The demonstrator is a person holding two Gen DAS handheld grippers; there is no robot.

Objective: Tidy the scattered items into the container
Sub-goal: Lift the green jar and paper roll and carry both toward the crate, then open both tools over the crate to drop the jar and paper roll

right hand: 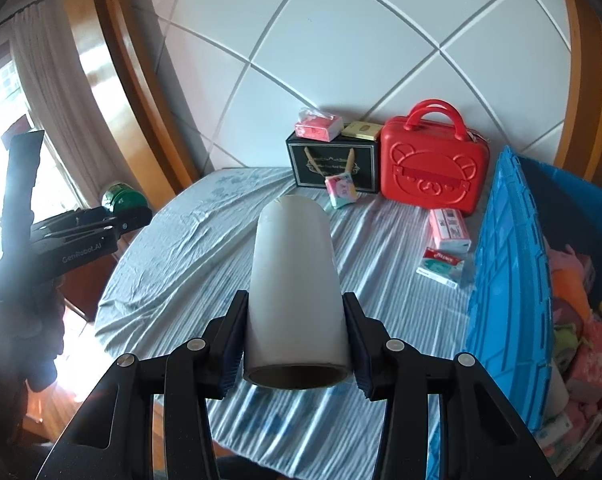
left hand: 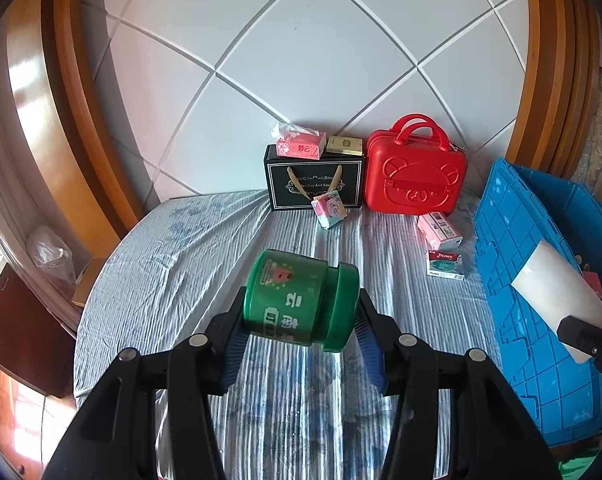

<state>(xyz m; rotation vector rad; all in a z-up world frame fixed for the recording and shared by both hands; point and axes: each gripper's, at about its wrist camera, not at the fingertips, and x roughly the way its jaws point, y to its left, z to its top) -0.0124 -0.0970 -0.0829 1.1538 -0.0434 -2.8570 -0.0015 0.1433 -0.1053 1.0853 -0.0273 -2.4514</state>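
The bed point(left hand: 205, 248), under a striped blue sheet, carried a black gift box point(left hand: 315, 186), a red case point(left hand: 415, 176), a blue crate point(left hand: 513, 264) and, seemingly, three small packets point(left hand: 445, 266) lying loose.

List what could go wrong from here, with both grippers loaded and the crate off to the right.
1. The left gripper pinches the green jar across its base and lid; the tilted jar could pivot out or the lid might loosen.
2. The right gripper clamps only the near end of the white roll, so its long free end could swing or clip the blue crate wall.
3. Both heading for the crate at once could make the grippers collide.
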